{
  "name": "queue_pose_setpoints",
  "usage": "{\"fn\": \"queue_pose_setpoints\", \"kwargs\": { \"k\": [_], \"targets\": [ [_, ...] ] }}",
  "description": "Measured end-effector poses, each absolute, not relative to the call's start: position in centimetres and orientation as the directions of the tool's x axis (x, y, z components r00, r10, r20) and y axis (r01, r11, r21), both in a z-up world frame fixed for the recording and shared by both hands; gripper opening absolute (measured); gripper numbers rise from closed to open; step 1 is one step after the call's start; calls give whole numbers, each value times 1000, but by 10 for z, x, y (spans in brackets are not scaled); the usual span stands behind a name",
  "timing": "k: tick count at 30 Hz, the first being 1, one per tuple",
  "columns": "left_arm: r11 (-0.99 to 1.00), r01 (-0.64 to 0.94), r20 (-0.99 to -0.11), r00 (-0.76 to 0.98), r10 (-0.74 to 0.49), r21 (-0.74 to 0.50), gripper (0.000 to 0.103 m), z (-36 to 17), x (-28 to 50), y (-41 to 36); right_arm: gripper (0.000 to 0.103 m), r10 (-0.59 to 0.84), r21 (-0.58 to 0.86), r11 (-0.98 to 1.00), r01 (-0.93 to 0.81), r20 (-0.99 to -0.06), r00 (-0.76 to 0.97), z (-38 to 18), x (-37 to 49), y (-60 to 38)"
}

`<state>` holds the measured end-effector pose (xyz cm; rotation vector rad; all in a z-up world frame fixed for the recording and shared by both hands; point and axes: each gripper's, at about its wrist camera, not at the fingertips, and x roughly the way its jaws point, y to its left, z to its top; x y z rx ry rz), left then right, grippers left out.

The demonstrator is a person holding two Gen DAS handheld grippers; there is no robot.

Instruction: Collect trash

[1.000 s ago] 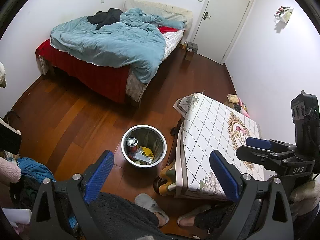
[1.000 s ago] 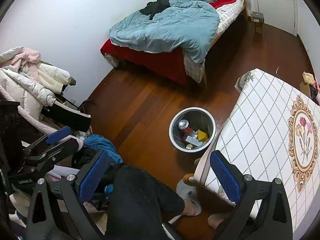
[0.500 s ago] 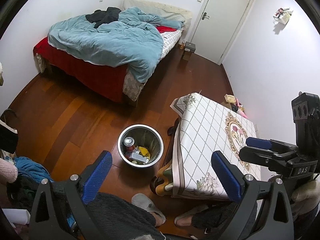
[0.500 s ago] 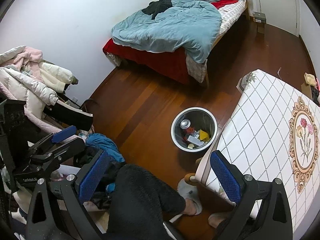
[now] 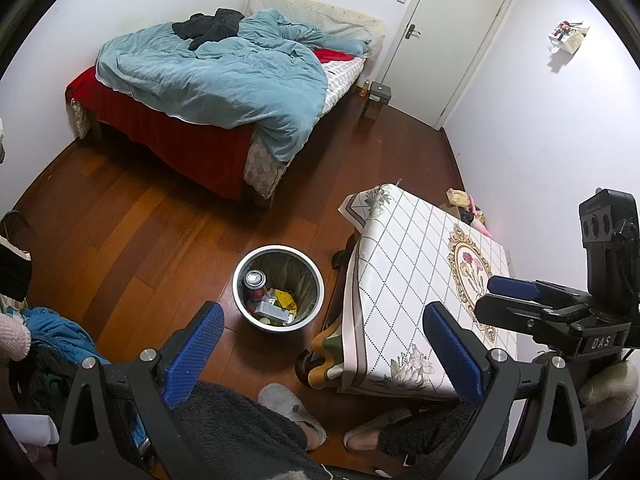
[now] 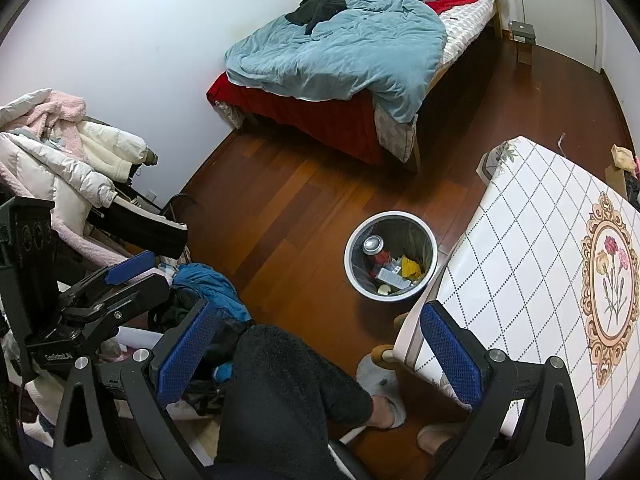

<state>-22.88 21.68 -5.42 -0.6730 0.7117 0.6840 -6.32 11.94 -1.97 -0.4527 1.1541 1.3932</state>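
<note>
Holding both claws high over the room: left claw point(image 5: 322, 340) and right claw point(image 6: 316, 340) are spread wide with nothing between the pads. Trash sits in the steel bin point(image 5: 316, 300) on the floor beside the desk point(image 5: 400, 248): a can point(image 5: 255, 280), a yellow wrapper point(image 5: 286, 298), a white box. The desk top looks bare. We judge collection nearly done; next we scan for strays, maybe the scraps point(image 5: 458, 197) by the wall.

The bin point(image 5: 279, 288) is placed on the floor point(image 5: 160, 232) left of the table point(image 5: 416, 280), holding a can point(image 5: 255, 280) and, seemingly, wrappers; the bed point(image 5: 216, 92) is set behind.
</note>
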Motion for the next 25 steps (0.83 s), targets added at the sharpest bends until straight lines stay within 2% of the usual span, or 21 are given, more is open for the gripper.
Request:
{"fn": "queue_pose_setpoints", "kwargs": {
  "k": [25],
  "targets": [
    [587,-737,-766,575,286,-334,102,-59,-235,215,103,497,371,187,-910,-834,-238,-26,-70,119]
  ]
}}
